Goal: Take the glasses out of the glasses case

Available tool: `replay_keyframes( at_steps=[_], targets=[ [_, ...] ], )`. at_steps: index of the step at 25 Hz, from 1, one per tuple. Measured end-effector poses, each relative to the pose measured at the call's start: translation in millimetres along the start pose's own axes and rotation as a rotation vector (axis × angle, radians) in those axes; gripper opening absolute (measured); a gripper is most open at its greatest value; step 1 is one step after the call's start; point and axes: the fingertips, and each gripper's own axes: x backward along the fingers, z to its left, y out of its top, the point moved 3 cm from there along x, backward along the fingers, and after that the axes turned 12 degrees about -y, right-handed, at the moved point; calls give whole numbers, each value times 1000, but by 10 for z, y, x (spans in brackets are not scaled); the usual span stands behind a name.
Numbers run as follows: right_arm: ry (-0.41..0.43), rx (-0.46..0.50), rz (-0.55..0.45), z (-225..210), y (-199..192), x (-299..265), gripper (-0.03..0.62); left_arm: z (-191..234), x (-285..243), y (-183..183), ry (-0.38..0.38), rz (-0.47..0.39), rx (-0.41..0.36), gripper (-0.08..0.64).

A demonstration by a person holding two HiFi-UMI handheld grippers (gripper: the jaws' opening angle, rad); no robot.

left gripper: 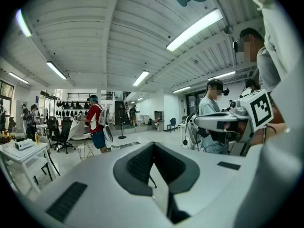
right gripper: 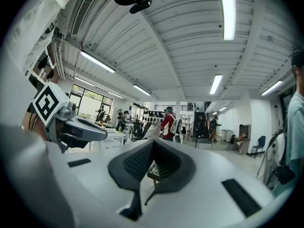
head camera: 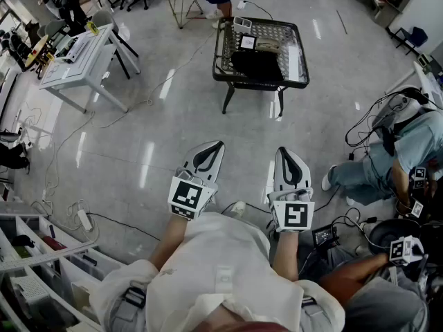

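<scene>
We hold the left gripper (head camera: 216, 145) and the right gripper (head camera: 282, 151) near our chest, jaws together and empty, because the glasses case, which we cannot single out among the things on the far black mesh table (head camera: 219, 54), lies well beyond reach.

Open lab hall — polished grey floor (head camera: 173, 116), trailing cables (head camera: 361, 128), white worktables (head camera: 79, 57), ceiling strip lights (left gripper: 194, 30)

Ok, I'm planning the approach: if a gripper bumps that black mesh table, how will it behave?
The mesh table looks light for its size, with a wire top and thin legs. On the glossy floor it would probably slide rather than resist. With legs that slender, a high push might tip it.
</scene>
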Motion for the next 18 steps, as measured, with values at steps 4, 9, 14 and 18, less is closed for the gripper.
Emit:
replay_keyframes(
  at_steps=[4, 9, 14, 18],
  targets=[
    [-5, -18, -15, -156, -18, 25, 6, -144, -144, -74, -4, 23, 9, 14],
    [6, -44, -2, -243, -80, -49, 6, -246, -413, -124, -41, 52, 8, 14],
    [7, -19, 18, -390, -210, -246, 6, -182, -758, -23, -73, 38, 1, 14],
    [-13, -10, 37, -480, -316, -485, 6, 27, -1005, -135, -91, 49, 19, 14]
  ],
)
